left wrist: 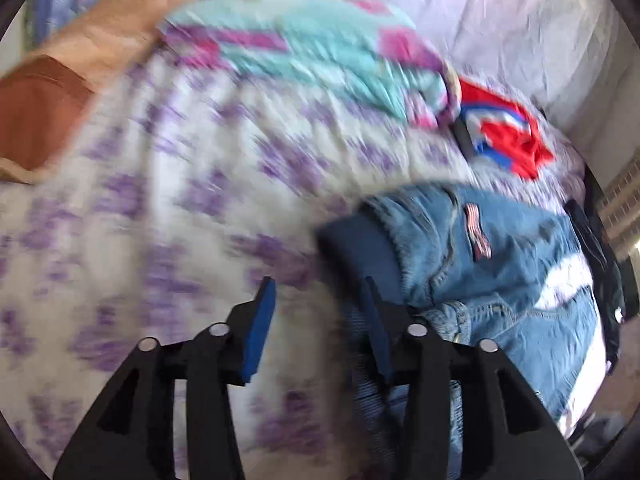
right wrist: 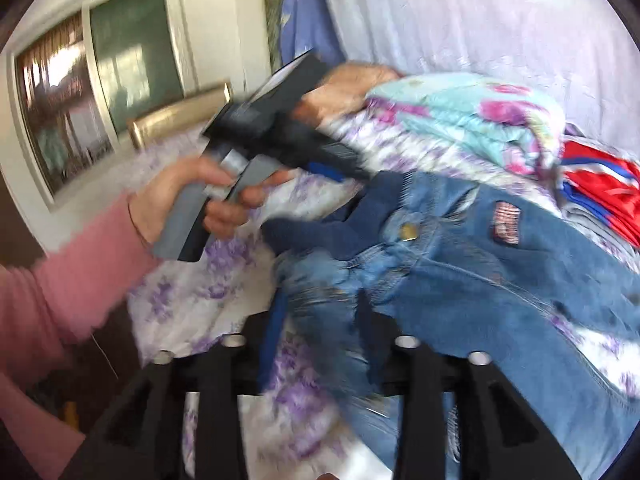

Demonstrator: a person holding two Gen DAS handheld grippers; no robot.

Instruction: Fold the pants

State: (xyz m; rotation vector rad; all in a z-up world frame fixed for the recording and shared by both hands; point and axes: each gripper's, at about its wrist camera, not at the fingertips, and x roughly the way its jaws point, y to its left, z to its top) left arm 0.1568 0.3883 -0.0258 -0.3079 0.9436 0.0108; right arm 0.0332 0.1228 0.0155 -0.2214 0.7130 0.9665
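Note:
Blue jeans (left wrist: pixel 500 264) (right wrist: pixel 480 272) with a small flag patch (right wrist: pixel 507 224) lie crumpled on a white bedspread with purple flowers (left wrist: pixel 160 200), their navy waistband lining turned out. My left gripper (left wrist: pixel 320 316) is open, with only bedspread in its gap and its right finger against the jeans' edge. In the right wrist view a hand in a pink sleeve (right wrist: pixel 60 280) holds the left gripper (right wrist: pixel 348 172), whose tips are near the waistband. My right gripper (right wrist: pixel 322 332) has its jaws apart, and blurred denim lies bunched between them.
A folded teal and pink floral quilt (left wrist: pixel 304 48) (right wrist: pixel 460 120) lies behind the jeans. A red, white and blue garment (left wrist: pixel 508 136) (right wrist: pixel 600 192) sits beside it. An orange-brown pillow (left wrist: pixel 40 120) is at the left, dark clothing (left wrist: pixel 600 248) at the bed's right edge, and a window (right wrist: pixel 100 92) beyond.

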